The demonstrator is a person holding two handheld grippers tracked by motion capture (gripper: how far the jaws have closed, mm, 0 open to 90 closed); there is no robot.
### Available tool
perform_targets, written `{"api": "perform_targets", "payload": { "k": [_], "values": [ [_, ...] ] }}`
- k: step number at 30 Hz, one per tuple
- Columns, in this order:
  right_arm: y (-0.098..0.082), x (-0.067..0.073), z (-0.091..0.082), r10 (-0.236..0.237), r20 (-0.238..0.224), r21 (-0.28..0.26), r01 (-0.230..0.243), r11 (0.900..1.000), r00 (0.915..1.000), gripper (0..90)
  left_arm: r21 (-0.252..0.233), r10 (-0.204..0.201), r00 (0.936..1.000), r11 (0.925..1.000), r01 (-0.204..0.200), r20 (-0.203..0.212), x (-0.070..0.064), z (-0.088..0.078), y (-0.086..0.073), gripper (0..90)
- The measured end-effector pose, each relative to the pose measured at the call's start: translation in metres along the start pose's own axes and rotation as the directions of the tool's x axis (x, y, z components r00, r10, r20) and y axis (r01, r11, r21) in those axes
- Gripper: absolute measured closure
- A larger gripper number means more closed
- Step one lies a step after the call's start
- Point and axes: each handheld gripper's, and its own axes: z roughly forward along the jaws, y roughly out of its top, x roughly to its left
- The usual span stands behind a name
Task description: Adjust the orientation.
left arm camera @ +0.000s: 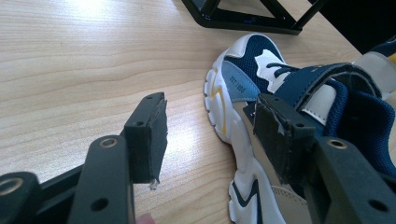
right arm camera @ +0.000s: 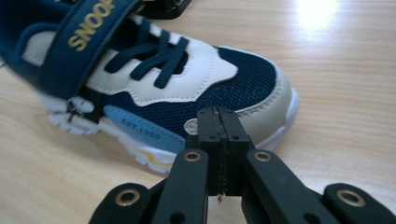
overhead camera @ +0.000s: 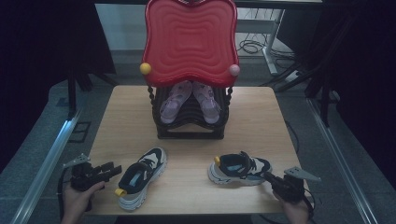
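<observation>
1. Two sneakers lie on the desk (overhead camera: 196,186) in the lower half of the high view, and the risks differ for each. The left tool (overhead camera: 105,171), at the lower left, has its jaws spread wide with nothing between them. The left sneaker (overhead camera: 140,177) lies just beside it, toe toward the upper right of the frame.

2. In the left gripper view one jaw already overlaps the side of that sneaker (left arm camera: 289,130) at the right of the frame, while the other hangs over bare wood. If the jaws close from here, I judge they would catch only the sole edge or the strap, and the shoe could twist or skid away.

3. Centre of the high view: a black shoe rack (overhead camera: 189,116) holds pink sandals (overhead camera: 189,100) under a red tray-like top (overhead camera: 189,37). A sneaker carried there loosely might knock the sandals or snag on the rack's front bar.

4. The right sneaker (overhead camera: 240,169) sits lower right of centre, on its sole.

5. The right tool (overhead camera: 273,179) has its jaws pressed fully together, gripping nothing; in the right gripper view their tips (right arm camera: 218,128) sit against or just short of the sneaker's (right arm camera: 177,79) toe side. Pushing forward closed would likely shove the shoe toward the other one rather than take hold.
</observation>
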Motion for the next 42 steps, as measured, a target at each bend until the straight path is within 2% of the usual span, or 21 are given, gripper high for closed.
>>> {"api": "perform_targets", "payload": {
  "k": [12,20,28,32,37,42],
  "values": [
    [0.025,-0.014,0.029,0.018,0.03,0.005,-0.018,1.0,0.9994,89.3,-0.003,-0.003,1.0,1.0,0.003,-0.004,0.001,-0.001,0.0,44.5],
    [0.028,-0.017,0.037,0.029,0.045,0.007,-0.029,1.0,0.9986,89.3,-0.003,-0.002,1.0,1.0,0.002,-0.004,0.002,-0.002,0.0,44.4],
    [0.024,-0.014,0.035,0.02,0.045,0.011,-0.02,1.0,0.9988,89.2,-0.003,-0.003,1.0,1.0,0.003,-0.005,0.002,-0.002,0.0,44.4],
    [0.026,-0.015,0.036,0.027,0.06,0.012,-0.028,1.0,0.9979,89.2,0.001,-0.003,1.0,1.0,0.003,-0.005,0.002,-0.001,-0.001,44.4],
    [0.032,-0.014,0.044,0.029,0.083,0.023,-0.031,0.999,0.9961,89.3,0.004,-0.002,1.0,1.0,0.002,-0.005,0.002,0.0,-0.001,44.4],
    [0.043,-0.01,0.057,0.002,0.078,0.04,-0.005,0.999,0.9969,89.3,0.004,-0.003,1.0,1.0,0.003,-0.005,0.002,0.0,-0.001,44.4]
  ]
}}
